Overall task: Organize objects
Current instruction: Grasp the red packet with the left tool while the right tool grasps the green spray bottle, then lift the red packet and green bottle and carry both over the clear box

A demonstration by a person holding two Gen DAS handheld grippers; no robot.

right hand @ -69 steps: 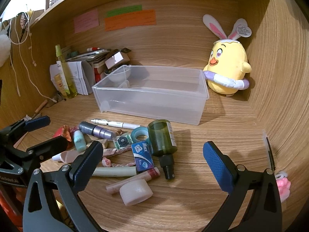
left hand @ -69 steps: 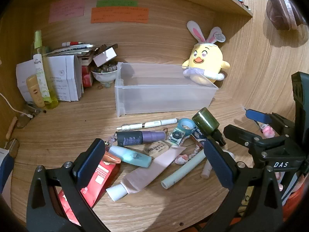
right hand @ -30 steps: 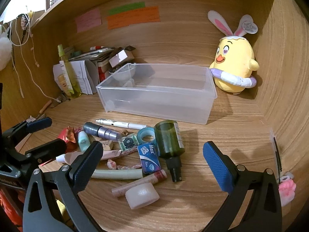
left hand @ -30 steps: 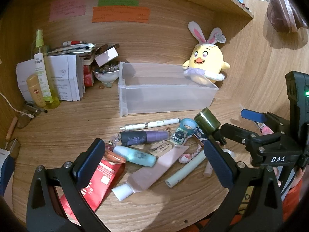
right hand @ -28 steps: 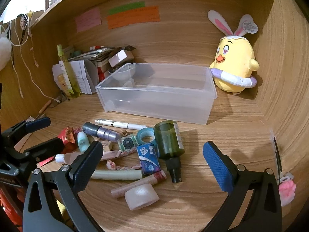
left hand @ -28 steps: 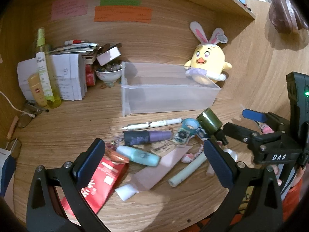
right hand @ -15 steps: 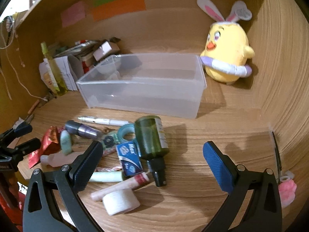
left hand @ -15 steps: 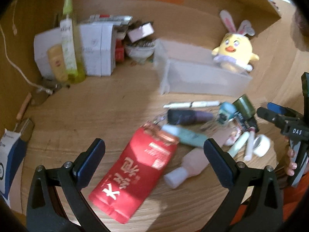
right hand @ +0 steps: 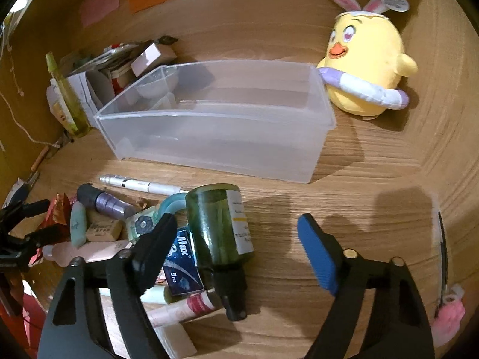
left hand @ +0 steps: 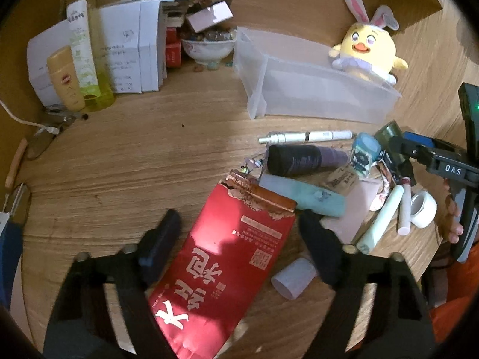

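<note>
A clear plastic bin stands empty at the back of the wooden desk. In front of it lies a pile of small items. My left gripper is open, its fingers on either side of a red foil packet with a torn top. My right gripper is open over a dark green bottle that lies on its side, cap toward me. Beside the bottle lie a blue Max box, a white pen, a purple tube and a teal tube.
A yellow chick plush with bunny ears sits right of the bin. White boxes, a yellow-green spray bottle and a bowl stand at the back left. A roll of white tape lies at the pile's right end.
My left gripper has swung left and dropped low over the red packet, which now lies between its fingers. My right gripper has moved forward and down over the green bottle.
</note>
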